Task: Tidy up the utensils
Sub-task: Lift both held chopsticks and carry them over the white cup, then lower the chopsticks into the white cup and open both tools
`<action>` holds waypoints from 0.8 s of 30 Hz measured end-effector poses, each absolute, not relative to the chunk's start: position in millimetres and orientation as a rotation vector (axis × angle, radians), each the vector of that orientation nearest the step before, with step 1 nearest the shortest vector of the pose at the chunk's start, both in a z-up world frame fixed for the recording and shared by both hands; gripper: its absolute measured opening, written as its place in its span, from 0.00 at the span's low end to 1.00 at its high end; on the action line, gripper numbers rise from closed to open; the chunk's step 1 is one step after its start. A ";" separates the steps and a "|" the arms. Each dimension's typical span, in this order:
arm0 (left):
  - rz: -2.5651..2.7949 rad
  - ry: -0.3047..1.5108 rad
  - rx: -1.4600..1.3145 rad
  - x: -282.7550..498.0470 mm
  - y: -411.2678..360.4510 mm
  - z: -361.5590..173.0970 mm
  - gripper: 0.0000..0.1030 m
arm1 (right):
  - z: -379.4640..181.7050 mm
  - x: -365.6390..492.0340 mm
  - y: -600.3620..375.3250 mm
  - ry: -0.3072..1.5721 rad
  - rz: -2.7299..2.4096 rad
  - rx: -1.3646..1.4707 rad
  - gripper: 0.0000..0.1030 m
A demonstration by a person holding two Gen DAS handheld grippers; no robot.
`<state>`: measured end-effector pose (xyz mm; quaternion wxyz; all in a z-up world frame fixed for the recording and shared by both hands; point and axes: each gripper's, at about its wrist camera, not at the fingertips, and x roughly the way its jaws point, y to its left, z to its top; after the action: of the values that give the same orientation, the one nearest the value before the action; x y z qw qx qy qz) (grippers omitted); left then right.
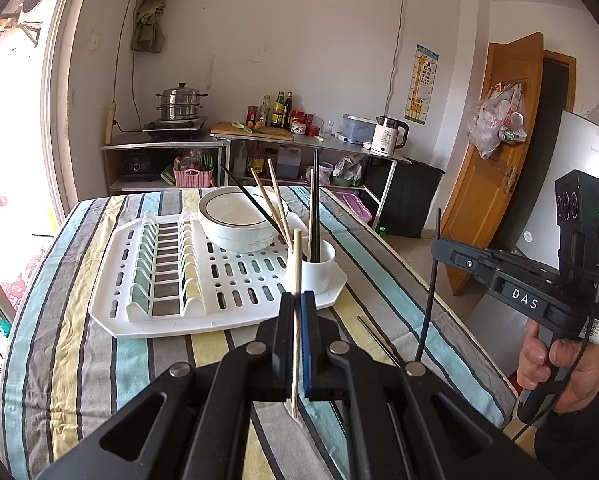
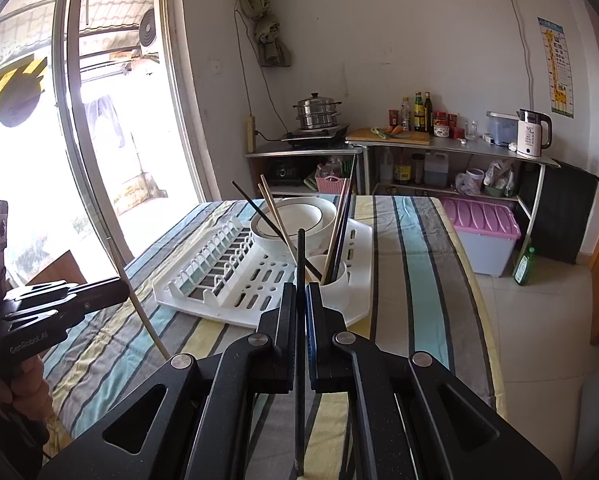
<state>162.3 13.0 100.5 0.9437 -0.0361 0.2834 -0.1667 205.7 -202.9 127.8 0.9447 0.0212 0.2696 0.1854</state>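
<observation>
My left gripper (image 1: pixel 298 300) is shut on a light wooden chopstick (image 1: pixel 297 264), held upright in front of the white utensil cup (image 1: pixel 315 270). My right gripper (image 2: pixel 300 292) is shut on a black chopstick (image 2: pixel 300 256), also upright; it shows at the right of the left wrist view (image 1: pixel 429 288). The cup (image 2: pixel 333 286) stands on a white drying rack (image 1: pixel 139 320) and holds several wooden and black chopsticks (image 1: pixel 314 208). Another black chopstick (image 1: pixel 375 338) lies on the striped tablecloth right of the rack.
A white bowl (image 1: pixel 239 216) sits on the rack behind the cup. The rack's plate slots (image 1: pixel 167 264) are on its left. The table's right edge (image 1: pixel 459 320) drops to a tiled floor with a pink-lidded bin (image 2: pixel 485 232). Shelves with kitchenware stand behind.
</observation>
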 end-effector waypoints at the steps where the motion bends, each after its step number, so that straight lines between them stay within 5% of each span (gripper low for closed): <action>1: -0.341 0.576 -0.073 165.2 12.0 102.9 0.03 | 129.6 207.2 -203.1 0.544 0.378 0.042 0.04; 24: -0.384 0.504 -0.075 268.4 -32.6 176.7 0.03 | 202.4 270.9 -215.7 0.406 0.350 0.071 0.04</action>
<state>268.4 -32.6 176.7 0.9496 -0.0370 0.2476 -0.1887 270.9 -215.7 202.4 0.9637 0.0350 0.2003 0.1729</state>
